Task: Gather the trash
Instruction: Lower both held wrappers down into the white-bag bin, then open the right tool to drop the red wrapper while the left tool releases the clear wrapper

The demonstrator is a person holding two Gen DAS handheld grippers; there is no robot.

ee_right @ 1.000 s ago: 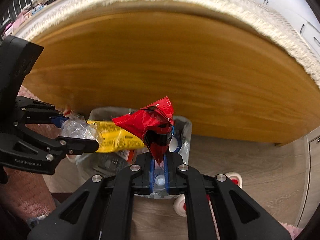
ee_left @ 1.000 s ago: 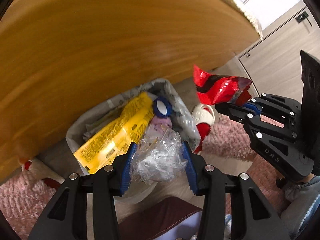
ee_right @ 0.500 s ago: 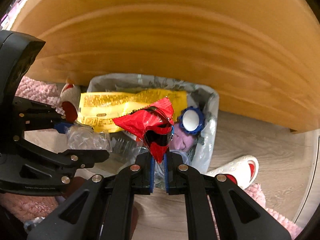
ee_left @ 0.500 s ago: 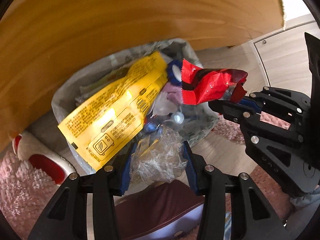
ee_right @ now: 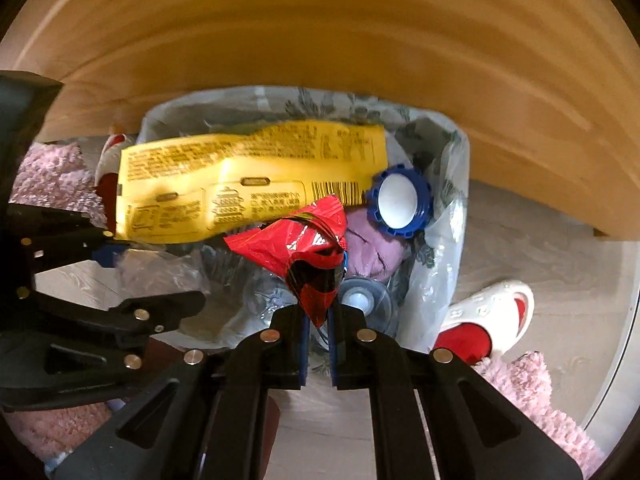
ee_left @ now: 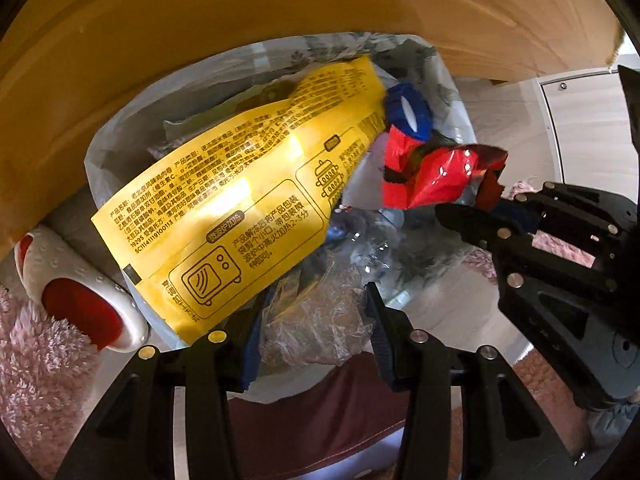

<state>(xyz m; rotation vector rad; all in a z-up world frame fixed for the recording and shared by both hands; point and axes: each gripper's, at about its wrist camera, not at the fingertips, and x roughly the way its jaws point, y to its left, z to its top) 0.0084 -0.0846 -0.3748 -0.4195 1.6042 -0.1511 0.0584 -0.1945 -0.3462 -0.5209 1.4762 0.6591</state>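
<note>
We saw a lined trash bin point(ee_left: 120, 152) under the wooden surface point(ee_left: 200, 20), with a yellow package point(ee_left: 240, 208) lying on top. Above it, our left gripper point(ee_left: 312, 320) had its fingers pinching a crumpled clear wrapper point(ee_left: 316, 320), and our right gripper point(ee_right: 318, 320) had its fingers pinching a red wrapper point(ee_right: 304, 248).
</note>
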